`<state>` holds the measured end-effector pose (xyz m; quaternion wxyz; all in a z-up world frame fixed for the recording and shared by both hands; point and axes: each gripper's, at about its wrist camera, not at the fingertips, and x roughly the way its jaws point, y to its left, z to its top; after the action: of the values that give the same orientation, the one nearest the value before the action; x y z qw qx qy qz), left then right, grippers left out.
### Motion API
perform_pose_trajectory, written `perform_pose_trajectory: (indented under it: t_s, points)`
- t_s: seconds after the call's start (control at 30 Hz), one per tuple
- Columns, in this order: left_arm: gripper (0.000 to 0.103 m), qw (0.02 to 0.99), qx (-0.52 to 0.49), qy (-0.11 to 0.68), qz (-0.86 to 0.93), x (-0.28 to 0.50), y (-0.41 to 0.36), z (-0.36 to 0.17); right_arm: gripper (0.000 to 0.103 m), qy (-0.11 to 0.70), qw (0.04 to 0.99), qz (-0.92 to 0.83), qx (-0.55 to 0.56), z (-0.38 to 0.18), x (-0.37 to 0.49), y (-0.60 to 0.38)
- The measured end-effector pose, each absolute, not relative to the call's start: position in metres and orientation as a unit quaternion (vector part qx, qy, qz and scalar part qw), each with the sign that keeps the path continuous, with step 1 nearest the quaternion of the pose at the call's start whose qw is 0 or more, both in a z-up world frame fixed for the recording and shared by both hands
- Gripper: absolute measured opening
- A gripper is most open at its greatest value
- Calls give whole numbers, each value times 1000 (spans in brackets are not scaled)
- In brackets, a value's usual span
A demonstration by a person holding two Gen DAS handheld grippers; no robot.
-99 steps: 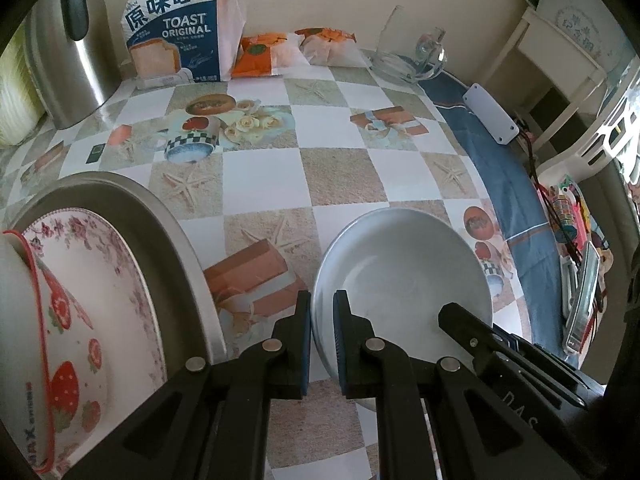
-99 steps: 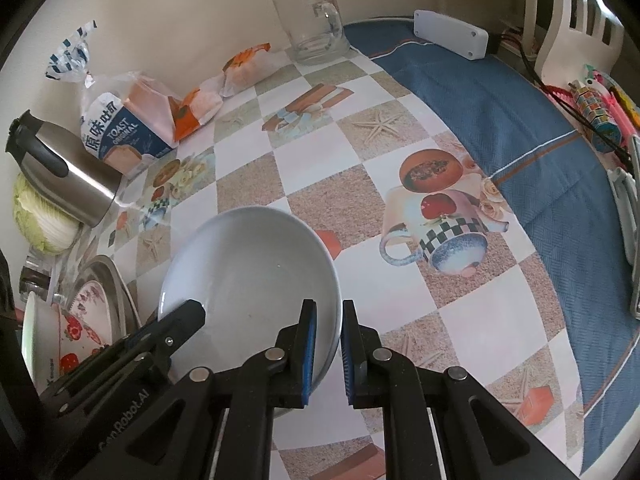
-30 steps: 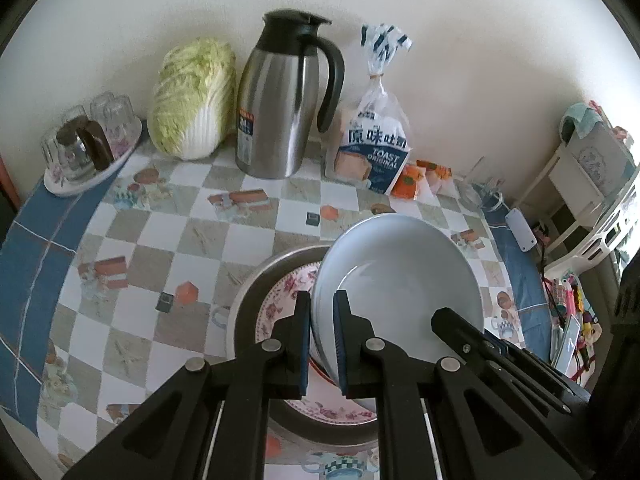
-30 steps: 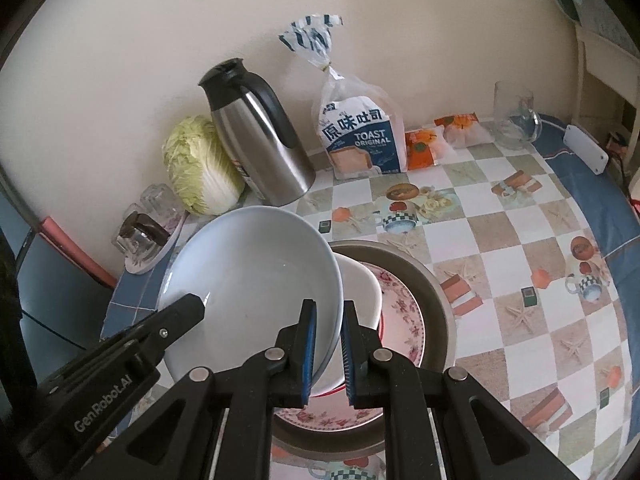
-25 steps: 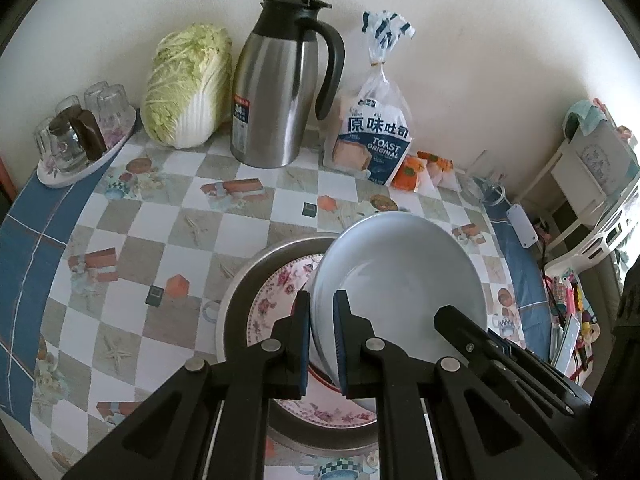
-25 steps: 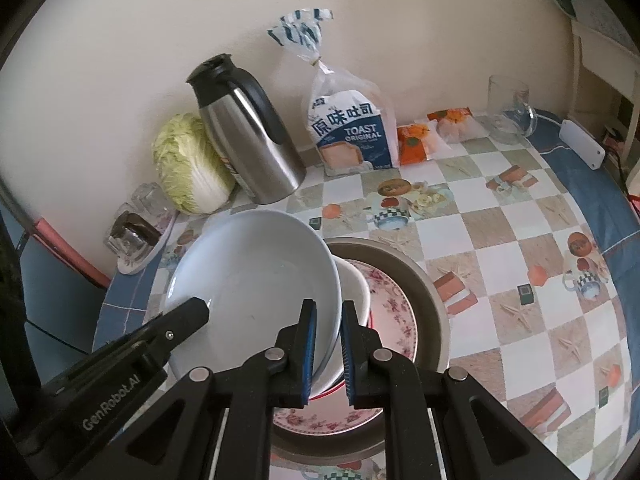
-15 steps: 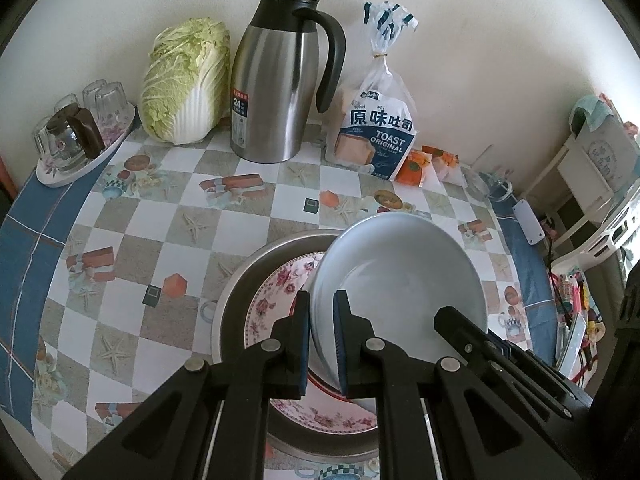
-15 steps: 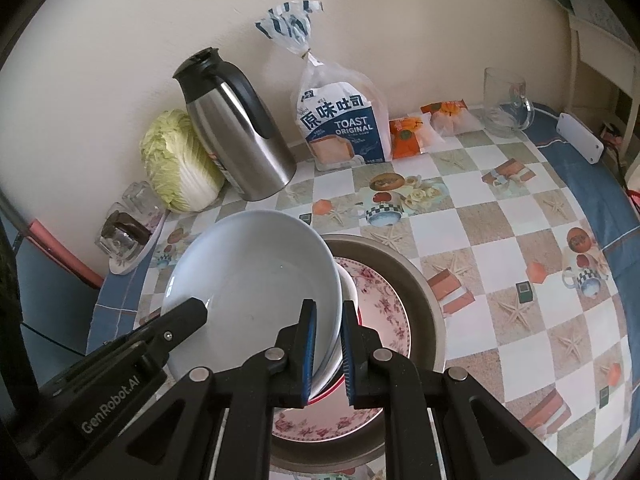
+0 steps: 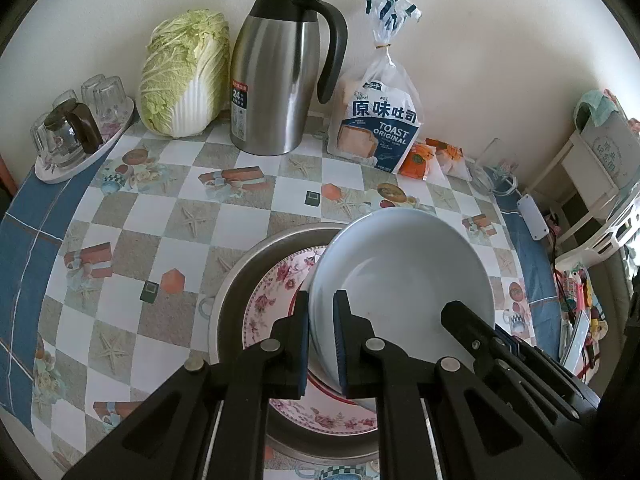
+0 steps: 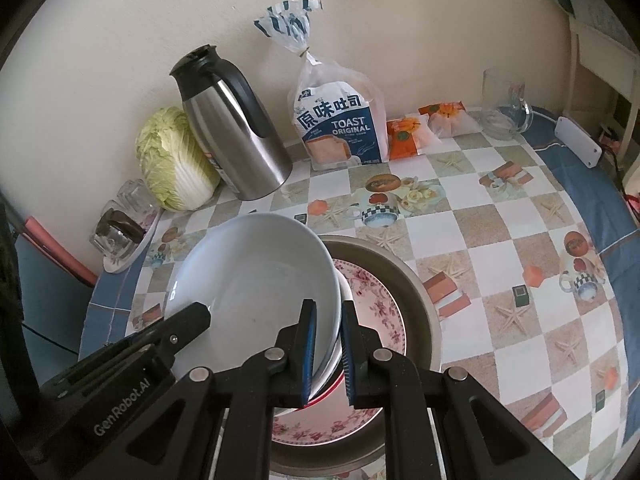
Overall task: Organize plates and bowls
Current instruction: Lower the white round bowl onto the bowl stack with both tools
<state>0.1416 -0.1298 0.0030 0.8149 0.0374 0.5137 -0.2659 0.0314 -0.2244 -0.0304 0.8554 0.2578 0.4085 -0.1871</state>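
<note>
A plain white bowl (image 9: 404,276) is held between both grippers, one on each side of its rim. My left gripper (image 9: 321,304) is shut on its left rim, my right gripper (image 10: 329,312) on its right rim. The bowl (image 10: 256,280) hangs just above a red-rimmed white bowl (image 10: 332,384) that sits on a floral plate (image 9: 276,304), which lies in a large metal pan (image 9: 240,276). The floral plate (image 10: 380,304) and pan (image 10: 416,292) also show in the right wrist view. The red-rimmed bowl is mostly hidden.
Along the wall stand a steel thermos jug (image 9: 276,80), a cabbage (image 9: 184,72), a toast bread bag (image 9: 380,120), orange snack packets (image 9: 420,156) and a glass mug (image 10: 502,108). A tray of glasses (image 9: 76,136) sits far left. A white chair (image 9: 616,232) stands right of the table.
Both grippers have carried the white bowl from the table's right side over to the pan, then lowered it closer to the red-rimmed bowl and floral plate.
</note>
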Motion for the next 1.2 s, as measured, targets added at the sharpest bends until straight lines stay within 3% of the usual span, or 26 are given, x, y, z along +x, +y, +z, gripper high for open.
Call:
perform_pose_trajectory:
  t_s: [1.2]
  points:
    - [11,818,33,514,-255,145,-128,4,13,410,860,-199,229,-31,35,-221]
